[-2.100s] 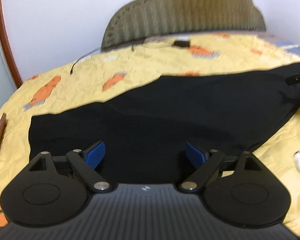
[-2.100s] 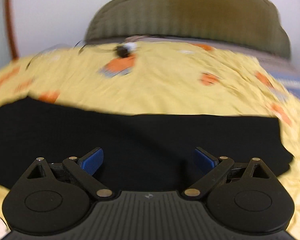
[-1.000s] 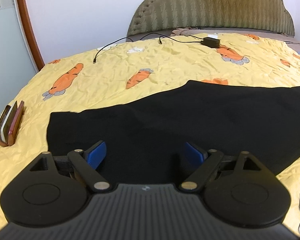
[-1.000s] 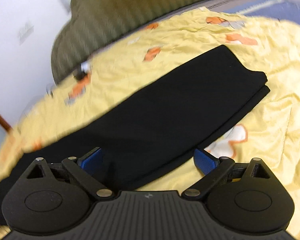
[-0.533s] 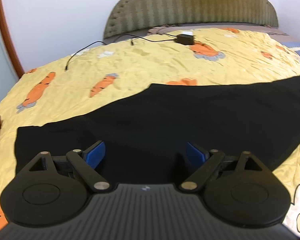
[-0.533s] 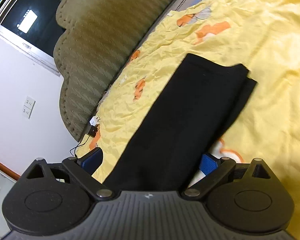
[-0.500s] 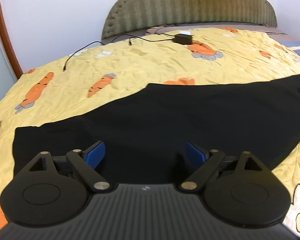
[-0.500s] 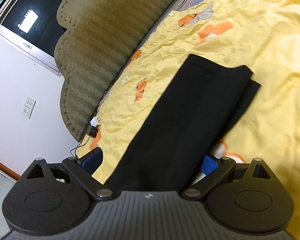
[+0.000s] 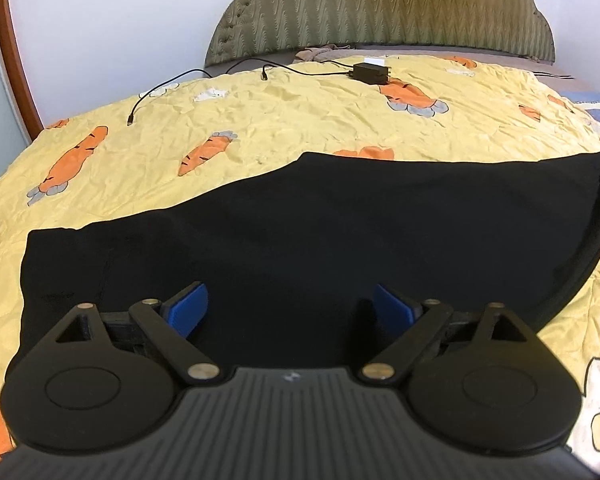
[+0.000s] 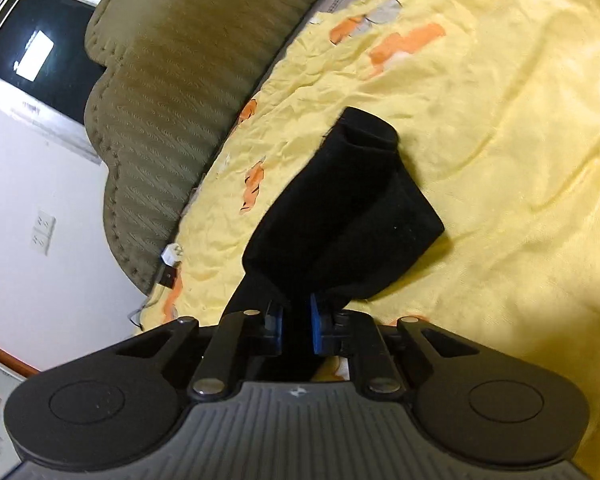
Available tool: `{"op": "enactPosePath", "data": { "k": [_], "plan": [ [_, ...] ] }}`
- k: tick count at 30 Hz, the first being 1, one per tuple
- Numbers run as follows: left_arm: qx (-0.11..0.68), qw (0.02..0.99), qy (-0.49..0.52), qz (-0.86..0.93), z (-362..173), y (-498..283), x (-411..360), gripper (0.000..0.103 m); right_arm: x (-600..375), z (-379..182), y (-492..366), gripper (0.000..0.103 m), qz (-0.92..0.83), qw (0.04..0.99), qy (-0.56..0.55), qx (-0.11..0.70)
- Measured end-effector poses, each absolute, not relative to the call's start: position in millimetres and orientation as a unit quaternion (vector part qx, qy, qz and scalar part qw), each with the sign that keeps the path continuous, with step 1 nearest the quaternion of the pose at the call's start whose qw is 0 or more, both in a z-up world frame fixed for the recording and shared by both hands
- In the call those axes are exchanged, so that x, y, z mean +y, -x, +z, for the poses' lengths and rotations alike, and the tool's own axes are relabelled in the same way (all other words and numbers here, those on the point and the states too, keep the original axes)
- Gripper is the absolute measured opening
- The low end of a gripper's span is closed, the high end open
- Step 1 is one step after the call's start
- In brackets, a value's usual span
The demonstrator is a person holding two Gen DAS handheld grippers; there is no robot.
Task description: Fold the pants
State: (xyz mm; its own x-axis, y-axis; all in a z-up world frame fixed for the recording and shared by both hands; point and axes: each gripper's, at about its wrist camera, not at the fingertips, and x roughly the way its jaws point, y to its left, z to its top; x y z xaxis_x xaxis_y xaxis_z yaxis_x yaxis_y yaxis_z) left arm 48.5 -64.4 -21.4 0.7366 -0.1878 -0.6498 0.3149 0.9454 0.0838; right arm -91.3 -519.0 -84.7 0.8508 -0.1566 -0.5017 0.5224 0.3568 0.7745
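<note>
The black pants [image 9: 320,232] are lying stretched across a bed under a crumpled yellow bedsheet [image 9: 292,120] printed with orange carrots; the cloth is looking matte, smooth and soft, with a long curved upper edge. The left gripper [image 9: 288,308] is hovering low over the middle of the pants, its blue-padded fingers [image 9: 188,306] spreading wide and gripping nothing. The right gripper [image 10: 296,326] is pinching a bunched fold of the pants [image 10: 340,216] between fingers [image 10: 315,330] pressing nearly together, so that the end of the garment is rising into soft ridges.

Only the left view is showing a black charger block [image 9: 370,72] with its thin cable [image 9: 172,84] near the quilted, scalloped olive headboard [image 9: 380,12]. Only the right view is showing a dark window [image 10: 32,52] and white wall sockets [image 10: 42,232]. No readable writing is appearing anywhere
</note>
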Motion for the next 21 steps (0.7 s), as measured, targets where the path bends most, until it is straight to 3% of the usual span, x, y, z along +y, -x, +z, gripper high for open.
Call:
{"op": "enactPosePath", "data": {
  "k": [4,6,7,8,10,13,19,21],
  "plan": [
    [0.336,0.927,-0.093,-0.140,-19.7,-45.4,-58.3,0.090,-507.2,-71.7,100.5,0.012,-0.250,0.800,-0.514,0.179],
    [0.333,0.928,-0.091,-0.141,-19.0,-45.2,-55.9,0.091,-503.6,-68.1,109.5,0.020,-0.267,0.795,-0.517,0.169],
    [0.334,0.928,-0.088,-0.143,-19.1,-45.9,-55.5,0.091,-502.1,-64.8,114.1,0.035,-0.279,0.797,-0.510,0.166],
    [0.335,0.927,-0.086,-0.147,-19.4,-46.4,-55.4,0.091,-501.9,-62.9,118.1,0.062,-0.293,0.795,-0.506,0.162],
    [0.336,0.925,-0.084,-0.153,-20.4,-46.8,-56.5,0.091,-508.0,-64.5,129.8,0.078,-0.318,0.780,-0.522,0.134],
    [0.333,0.925,-0.089,-0.158,-20.9,-45.1,-58.2,0.091,-518.0,-74.0,143.7,0.078,-0.330,0.756,-0.556,0.102],
    [0.336,0.923,-0.084,-0.164,-22.6,-45.5,-59.8,0.091,-535.6,-76.6,113.5,0.079,-0.328,0.793,-0.504,0.102],
    [0.333,0.924,-0.088,-0.163,-22.8,-42.9,-59.5,0.092,-542.9,-78.9,108.6,0.045,-0.309,0.795,-0.511,0.112]
  ]
}}
